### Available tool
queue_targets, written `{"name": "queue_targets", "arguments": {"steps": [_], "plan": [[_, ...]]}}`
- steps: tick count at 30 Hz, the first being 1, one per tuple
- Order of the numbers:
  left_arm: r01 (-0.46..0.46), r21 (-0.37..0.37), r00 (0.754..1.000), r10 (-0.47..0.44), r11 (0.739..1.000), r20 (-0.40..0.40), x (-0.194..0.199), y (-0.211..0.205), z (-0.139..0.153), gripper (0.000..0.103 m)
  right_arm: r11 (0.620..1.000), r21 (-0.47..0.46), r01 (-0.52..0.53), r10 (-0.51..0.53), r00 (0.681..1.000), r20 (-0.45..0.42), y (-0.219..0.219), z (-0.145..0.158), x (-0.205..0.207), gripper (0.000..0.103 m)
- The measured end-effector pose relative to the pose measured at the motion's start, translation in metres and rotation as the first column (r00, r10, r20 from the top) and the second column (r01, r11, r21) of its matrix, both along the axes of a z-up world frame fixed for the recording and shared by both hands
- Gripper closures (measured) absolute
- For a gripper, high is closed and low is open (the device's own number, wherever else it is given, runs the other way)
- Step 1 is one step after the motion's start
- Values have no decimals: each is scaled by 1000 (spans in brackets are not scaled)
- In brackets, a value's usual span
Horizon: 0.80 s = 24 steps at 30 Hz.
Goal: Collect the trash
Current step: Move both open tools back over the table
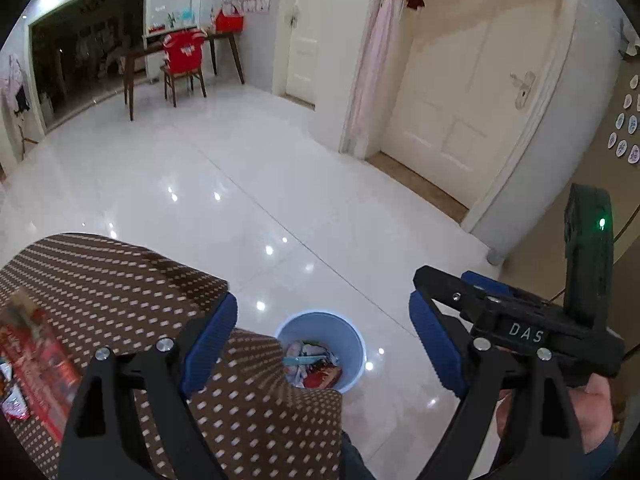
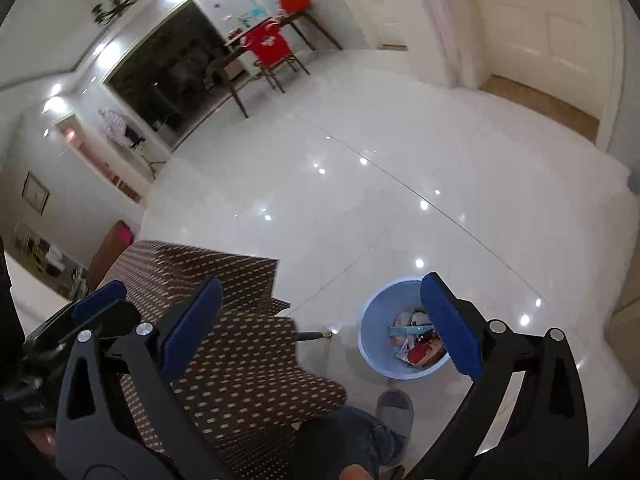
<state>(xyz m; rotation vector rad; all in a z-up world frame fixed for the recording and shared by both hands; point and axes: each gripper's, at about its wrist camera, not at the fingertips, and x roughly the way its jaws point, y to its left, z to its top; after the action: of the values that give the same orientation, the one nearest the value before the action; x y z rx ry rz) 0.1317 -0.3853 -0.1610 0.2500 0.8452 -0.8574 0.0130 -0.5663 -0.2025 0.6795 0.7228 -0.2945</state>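
A light blue trash bin (image 1: 352,344) stands on the white tiled floor beside the table and holds several wrappers (image 1: 316,372). It also shows in the right wrist view (image 2: 372,332). My left gripper (image 1: 324,344) is open and empty, high above the bin and the table corner. My right gripper (image 2: 320,324) is open and empty, also high above the bin; it shows at the right of the left wrist view (image 1: 500,312). Red and white packaging (image 1: 36,364) lies on the table at the far left.
The table wears a brown cloth with white dashes (image 1: 120,280). A person's leg and grey slipper (image 2: 394,408) stand near the bin. A desk with a red-draped chair (image 1: 184,56) is far across the floor. White doors (image 1: 452,88) are to the right.
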Motion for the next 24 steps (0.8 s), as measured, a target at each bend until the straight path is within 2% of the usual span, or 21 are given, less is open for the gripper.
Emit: {"name": "queue_targets", "arguments": {"steps": [5, 10, 16, 20, 24], "plan": [[-53, -35, 997, 54, 998, 55, -8, 42, 17, 17, 995, -61, -83, 84, 996, 13, 39, 27, 15, 6], [-105, -69, 993, 109, 992, 48, -7, 85, 25, 17, 983, -101, -151, 154, 988, 16, 75, 41, 31, 6], [-201, -88, 974, 208, 976, 91, -6, 143, 31, 17, 956, -150, -252, 254, 967, -5, 122, 51, 53, 6], [-273, -99, 956, 281, 957, 81, 1, 184, 28, 17, 910, -194, -367, 366, 930, -42, 165, 53, 73, 6], [-368, -94, 923, 376, 925, 81, 8, 231, 21, 17, 854, -227, -469, 462, 883, -85, 210, 49, 94, 6]]}}
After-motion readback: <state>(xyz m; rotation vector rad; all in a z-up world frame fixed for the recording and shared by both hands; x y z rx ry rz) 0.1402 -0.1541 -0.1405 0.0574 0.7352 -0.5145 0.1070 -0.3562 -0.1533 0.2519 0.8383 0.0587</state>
